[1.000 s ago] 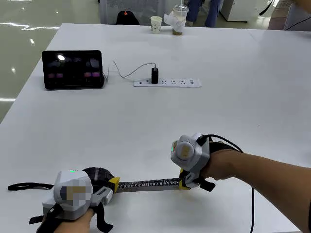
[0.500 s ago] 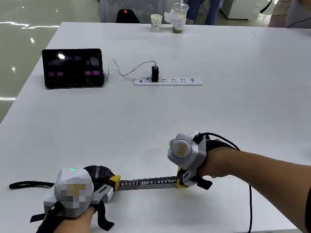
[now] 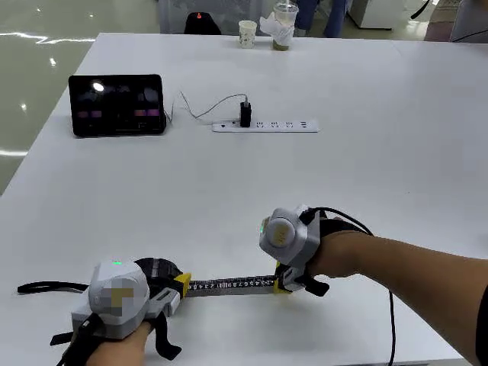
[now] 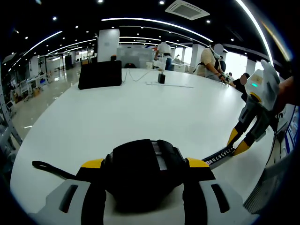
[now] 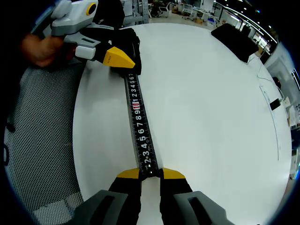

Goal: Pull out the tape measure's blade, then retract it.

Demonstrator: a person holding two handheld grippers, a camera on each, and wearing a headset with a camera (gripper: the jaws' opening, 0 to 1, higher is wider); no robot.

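The black tape measure case lies near the table's front edge, and my left gripper is shut on it, yellow tips on either side. Its black blade with white numbers runs flat over the table to the right. My right gripper is shut on the blade's end. In the right gripper view the left gripper and the case sit at the far end of the blade. A black strap trails left from the case.
At the back left stands a dark tablet. A white power strip with a black plug and a cable lies mid-table. Two cups stand at the far edge. The white table is bare in between. People stand beyond the table.
My right gripper has moved left toward the case with the blade's end, so less blade shows between the two grippers. The left gripper and the case have stayed in place.
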